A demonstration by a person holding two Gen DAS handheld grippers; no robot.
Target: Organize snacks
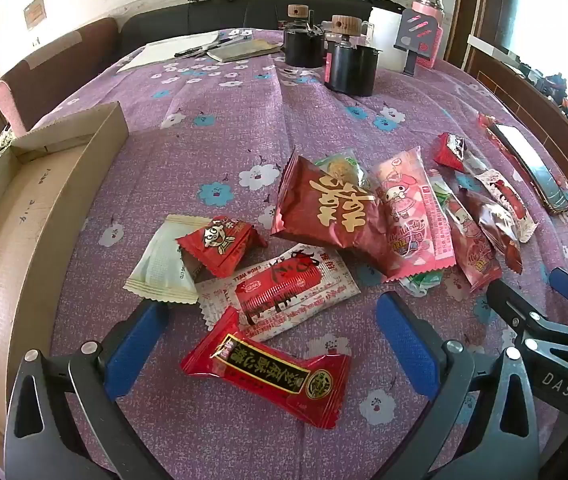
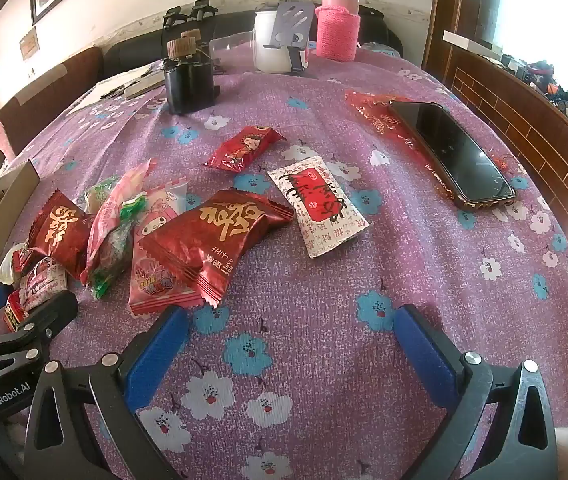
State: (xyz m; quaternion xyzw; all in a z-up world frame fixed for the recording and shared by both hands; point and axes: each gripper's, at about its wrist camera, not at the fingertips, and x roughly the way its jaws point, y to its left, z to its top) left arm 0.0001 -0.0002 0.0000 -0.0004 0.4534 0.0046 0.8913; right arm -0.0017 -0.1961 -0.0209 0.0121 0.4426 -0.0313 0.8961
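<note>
Several wrapped snacks lie on the purple flowered tablecloth (image 1: 243, 120). In the left wrist view my left gripper (image 1: 271, 344) is open just above a red candy bar (image 1: 267, 376) that lies between its blue pads. A white-and-red packet (image 1: 284, 292), a small red packet (image 1: 219, 244) and a white-green packet (image 1: 163, 268) lie just beyond. A large red bag (image 1: 328, 208) and pink packets (image 1: 412, 216) lie further right. In the right wrist view my right gripper (image 2: 292, 344) is open and empty over bare cloth, near a large red bag (image 2: 215, 236) and a white-red packet (image 2: 320, 208).
An open cardboard box (image 1: 43, 208) stands at the left. A phone (image 2: 452, 152) lies on a red wrapper at the right. Black jars (image 1: 352, 68), a pink flask (image 2: 338, 20), a phone stand and papers stand at the far end.
</note>
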